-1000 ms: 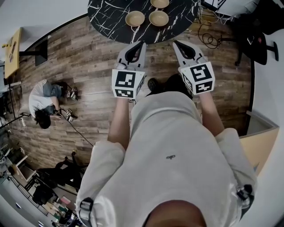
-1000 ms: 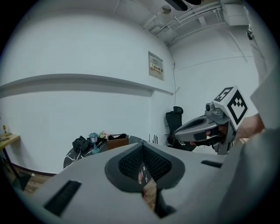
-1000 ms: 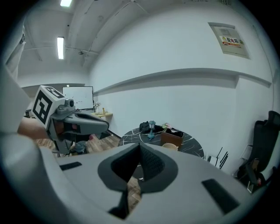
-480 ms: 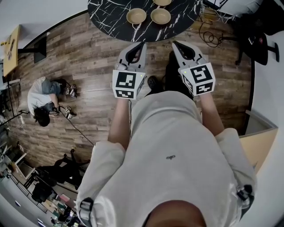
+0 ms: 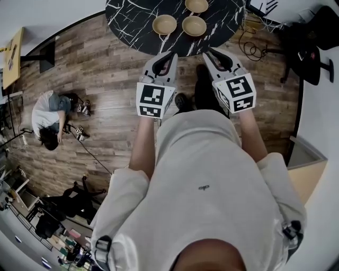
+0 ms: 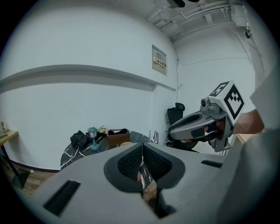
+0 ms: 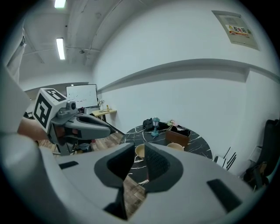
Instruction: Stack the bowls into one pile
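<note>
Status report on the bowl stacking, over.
Left gripper shut, empty. Right gripper opening, empty. Three bowls unstacked on table, both grippers short of it.

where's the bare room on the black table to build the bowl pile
The table is bare on its near left part, beside the left bowl, and along the near rim in front of that bowl and the right bowl. The far side is crowded: a third bowl, a lamp, a brown box and a black bag.
</note>
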